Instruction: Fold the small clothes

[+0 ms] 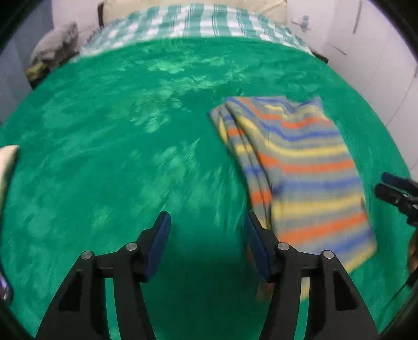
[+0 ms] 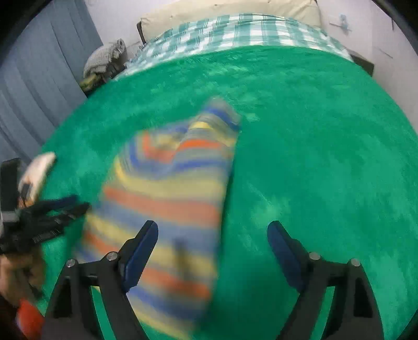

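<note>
Blue-padded fingers [image 1: 159,243] of the left gripper [image 1: 207,219] frame the bottom of the left wrist view, spread wide with nothing between them — released, above bare green blanket [image 1: 117,136]. Its right-hand finger stands just at the near left edge of the striped garment [image 1: 295,167], a small folded piece banded in orange, yellow, blue and grey; whether pad and cloth touch cannot be told through the motion blur. From this tool the garment lies ahead and to the right, flat on the blanket, with layered folds along its left edge. Beyond the garment's right side, the tips of the right gripper [image 1: 397,193] enter at the frame edge. In the right wrist view, the right gripper [image 2: 213,230] is likewise open and empty; its left finger [image 2: 141,251] overlaps the garment's near part [image 2: 167,198], while its right finger stands over plain blanket [image 2: 326,157]. Here the garment stretches ahead and to the left, heavily blurred. At the far left the left gripper [image 2: 70,206] appears, held in a hand [image 2: 15,269]. Farther ahead, a teal-and-white checked sheet [image 1: 198,21] covers the bed's far end, against a cream headboard cushion [image 2: 230,13]; a grey bundle of cloth [image 2: 107,57] sits off its left corner.
</note>
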